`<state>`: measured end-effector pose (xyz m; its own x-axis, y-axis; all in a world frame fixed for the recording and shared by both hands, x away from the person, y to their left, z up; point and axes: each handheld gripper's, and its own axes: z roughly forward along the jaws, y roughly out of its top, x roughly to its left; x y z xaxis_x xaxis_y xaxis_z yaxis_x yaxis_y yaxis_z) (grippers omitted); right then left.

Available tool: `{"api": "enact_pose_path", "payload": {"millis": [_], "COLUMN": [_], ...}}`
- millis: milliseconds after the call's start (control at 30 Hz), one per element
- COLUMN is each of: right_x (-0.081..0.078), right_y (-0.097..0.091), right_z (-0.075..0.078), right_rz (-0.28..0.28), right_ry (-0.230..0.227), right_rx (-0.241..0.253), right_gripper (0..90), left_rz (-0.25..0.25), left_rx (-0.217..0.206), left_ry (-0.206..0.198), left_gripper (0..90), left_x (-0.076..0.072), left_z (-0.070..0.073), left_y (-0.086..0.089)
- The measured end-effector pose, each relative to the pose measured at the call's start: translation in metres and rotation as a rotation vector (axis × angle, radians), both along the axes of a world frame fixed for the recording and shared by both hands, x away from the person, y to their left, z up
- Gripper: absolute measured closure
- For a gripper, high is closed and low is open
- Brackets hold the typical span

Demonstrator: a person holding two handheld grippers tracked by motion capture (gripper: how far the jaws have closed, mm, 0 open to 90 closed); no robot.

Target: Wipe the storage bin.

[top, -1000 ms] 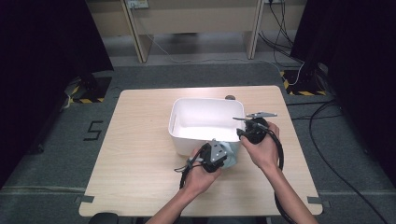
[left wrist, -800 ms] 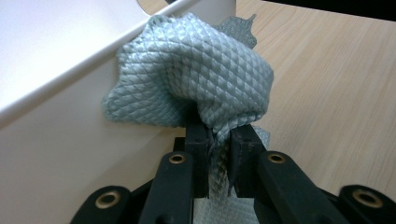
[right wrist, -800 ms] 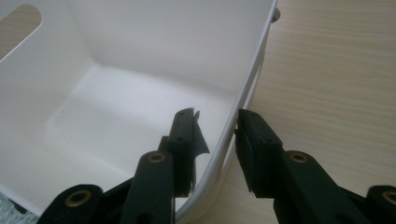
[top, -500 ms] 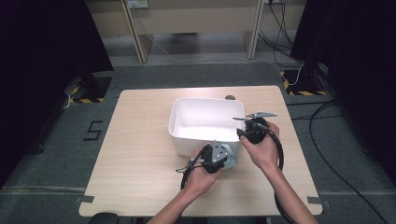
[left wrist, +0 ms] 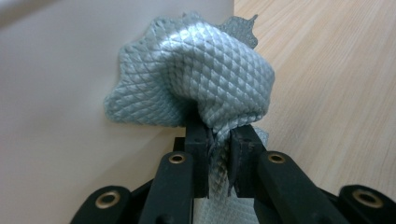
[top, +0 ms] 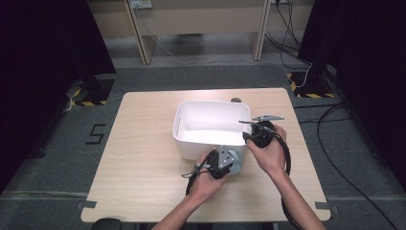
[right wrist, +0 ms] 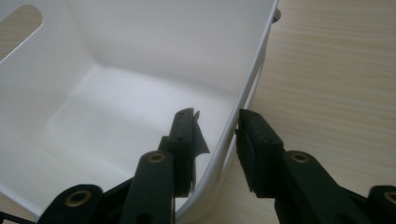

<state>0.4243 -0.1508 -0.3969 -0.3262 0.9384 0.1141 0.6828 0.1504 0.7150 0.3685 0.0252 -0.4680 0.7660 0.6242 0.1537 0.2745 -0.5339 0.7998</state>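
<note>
A white plastic bin stands in the middle of the wooden table. My left gripper is shut on a grey-blue quilted cloth. The bunched cloth presses against the bin's near outer wall. My right gripper straddles the bin's right wall, one jaw inside and one outside. The rim runs slantwise between the jaws and touches both. Nothing lies inside the bin.
A small dark object peeks out behind the bin's far rim. Bare tabletop lies to the left of the bin and in front of the hands. Cables trail from both grippers toward the near edge.
</note>
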Motion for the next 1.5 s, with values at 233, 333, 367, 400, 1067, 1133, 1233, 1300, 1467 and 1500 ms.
{"api": "enact_pose_path", "payload": {"millis": [233, 333, 367, 400, 1067, 1133, 1233, 1300, 1467, 1500], "right_x": [0.0, 0.0, 0.0, 0.0, 0.0, 0.0, 0.0, 0.0, -0.001, -0.001], "right_y": [0.0, 0.0, 0.0, 0.0, -0.001, 0.0, 0.001, 0.001, 0.001, 0.001], "right_z": [0.0, 0.0, 0.0, 0.0, 0.002, 0.002, 0.002, 0.002, 0.001, 0.001], "right_rz": [0.0, 0.0, 0.002, 0.002, 0.001, -0.002, -0.009, -0.01, -0.008, -0.007], "right_ry": [0.001, 0.0, 0.0, 0.0, 0.003, 0.003, 0.001, 0.003, 0.005, 0.006], "right_rx": [0.001, 0.001, 0.0, 0.001, 0.012, 0.009, 0.002, 0.005, 0.014, 0.013], "right_gripper": [67.9, 67.7, 67.7, 67.7, 66.5, 67.2, 67.9, 67.9, 67.8, 67.8], "left_rz": [0.006, 0.005, 0.004, 0.006, 0.005, 0.009, 0.008, 0.007, 0.002, 0.004], "left_rx": [0.003, 0.012, 0.015, 0.015, 0.027, 0.026, 0.031, 0.032, 0.042, 0.041], "left_ry": [0.0, 0.004, 0.007, 0.005, 0.022, 0.023, 0.026, 0.027, 0.032, 0.035], "left_gripper": [80.2, 80.2, 80.3, 80.2, 80.2, 80.3, 80.3, 80.3, 80.2, 80.3], "left_x": [0.0, 0.001, 0.001, 0.001, 0.004, 0.005, 0.006, 0.006, 0.006, 0.006], "left_z": [-0.005, -0.008, -0.009, -0.01, -0.014, -0.014, -0.014, -0.014, -0.017, -0.018], "left_y": [-0.001, -0.001, -0.001, -0.001, -0.002, -0.002, -0.002, -0.003, -0.005, -0.005]}}
